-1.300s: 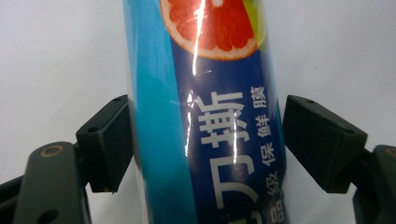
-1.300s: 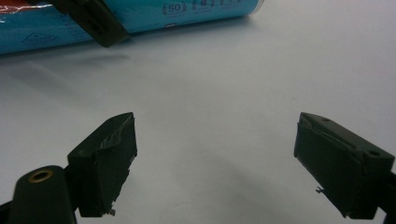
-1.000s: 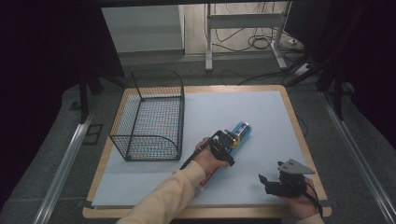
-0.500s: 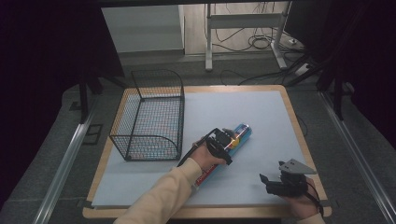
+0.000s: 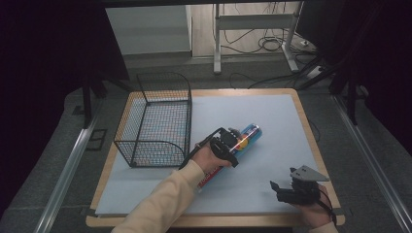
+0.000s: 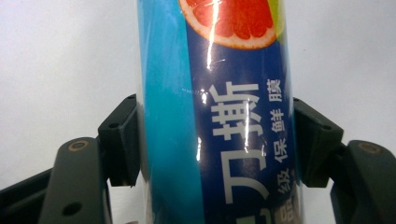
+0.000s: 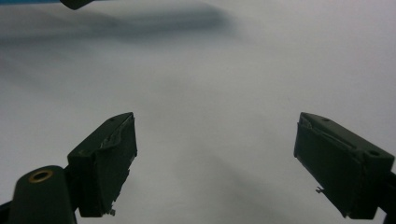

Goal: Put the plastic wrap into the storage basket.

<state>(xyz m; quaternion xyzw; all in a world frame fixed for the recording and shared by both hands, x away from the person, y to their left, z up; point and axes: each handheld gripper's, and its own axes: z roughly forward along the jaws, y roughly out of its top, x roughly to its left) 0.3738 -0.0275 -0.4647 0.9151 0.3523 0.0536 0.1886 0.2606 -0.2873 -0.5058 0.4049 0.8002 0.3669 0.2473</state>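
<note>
lying on its side near the middle of the pale blue mat [image 5: 272, 121], the long blue cling-film roll [image 5: 243, 138] points with its far end up and to the right in the high view, just to the right of the wire basket [image 5: 158, 121] and apart from it. it is a slim cylinder, so gripping it across its width is the sensible hold: in the left gripper view the roll [image 6: 219, 116] runs straight up between the two black jaws, its grapefruit picture and white lettering facing the camera, and each jaw pad sits flush against a side of the wrapper. the left gripper [image 5: 228, 144] is therefore pinching the roll, closed in only as far as the roll's width allows. i judge the grip is set part-way along the body rather than at an end so the roll will stay level when raised. whether the roll rests on the mat or is lifted a little off it, i cannot tell.

the basket stands open-topped at the left of the table [image 5: 306, 126], a likely place for the roll to go.

the right gripper [image 5: 284, 190] waits near the table's front right corner, well apart from the roll. its jaws are spread wide over bare mat [image 7: 215, 93], holding and touching nothing.
</note>
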